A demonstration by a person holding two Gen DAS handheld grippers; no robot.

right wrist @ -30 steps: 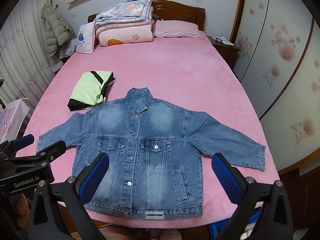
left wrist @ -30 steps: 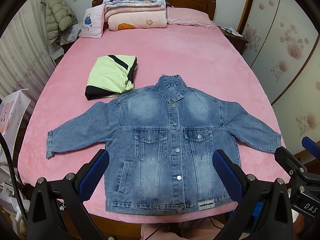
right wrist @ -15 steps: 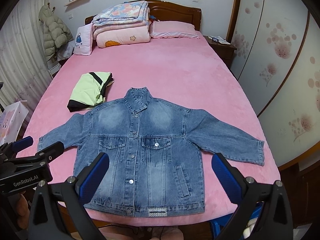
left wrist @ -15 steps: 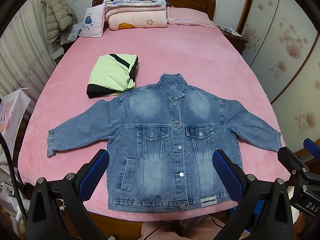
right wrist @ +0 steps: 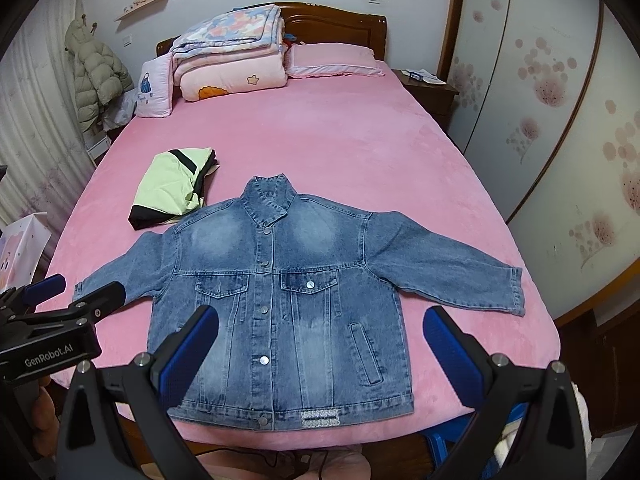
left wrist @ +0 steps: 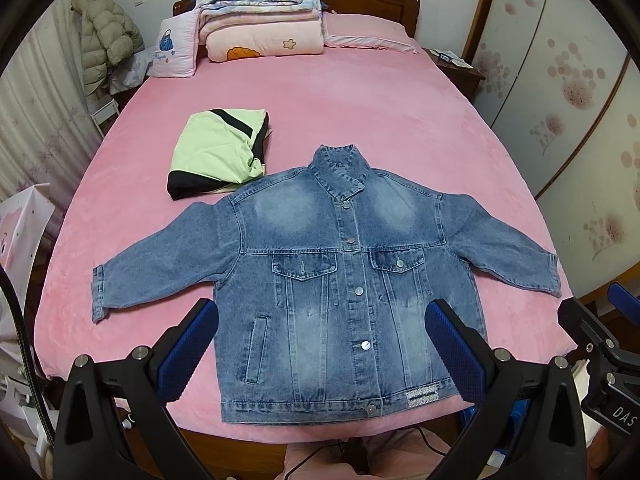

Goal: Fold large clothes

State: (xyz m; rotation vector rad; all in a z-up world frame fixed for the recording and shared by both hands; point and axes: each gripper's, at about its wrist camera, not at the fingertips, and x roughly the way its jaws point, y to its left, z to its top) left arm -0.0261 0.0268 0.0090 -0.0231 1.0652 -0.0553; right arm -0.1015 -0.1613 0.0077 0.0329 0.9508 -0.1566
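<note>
A blue denim jacket (left wrist: 340, 280) (right wrist: 280, 292) lies flat and buttoned on the pink bed, front up, both sleeves spread out, hem at the near edge. My left gripper (left wrist: 320, 344) hovers open above the hem, holding nothing. Open and empty too, my right gripper (right wrist: 320, 344) hangs over the jacket's lower front. The right gripper's body (left wrist: 600, 348) shows at the right edge of the left wrist view. In the right wrist view the left gripper's body (right wrist: 52, 320) sits at the left, near the jacket's left cuff.
A folded light-green and black garment (left wrist: 218, 152) (right wrist: 172, 188) lies just beyond the jacket's left shoulder. Folded quilts (left wrist: 260, 24) and pillows (right wrist: 332, 60) are piled at the headboard. A wardrobe (right wrist: 560, 120) stands to the right, and a puffer coat (left wrist: 104, 36) hangs at the left.
Both grippers have pulled back and up a little, so the jacket sits slightly farther off in both views. The jacket has not moved, and both grippers stay open.
</note>
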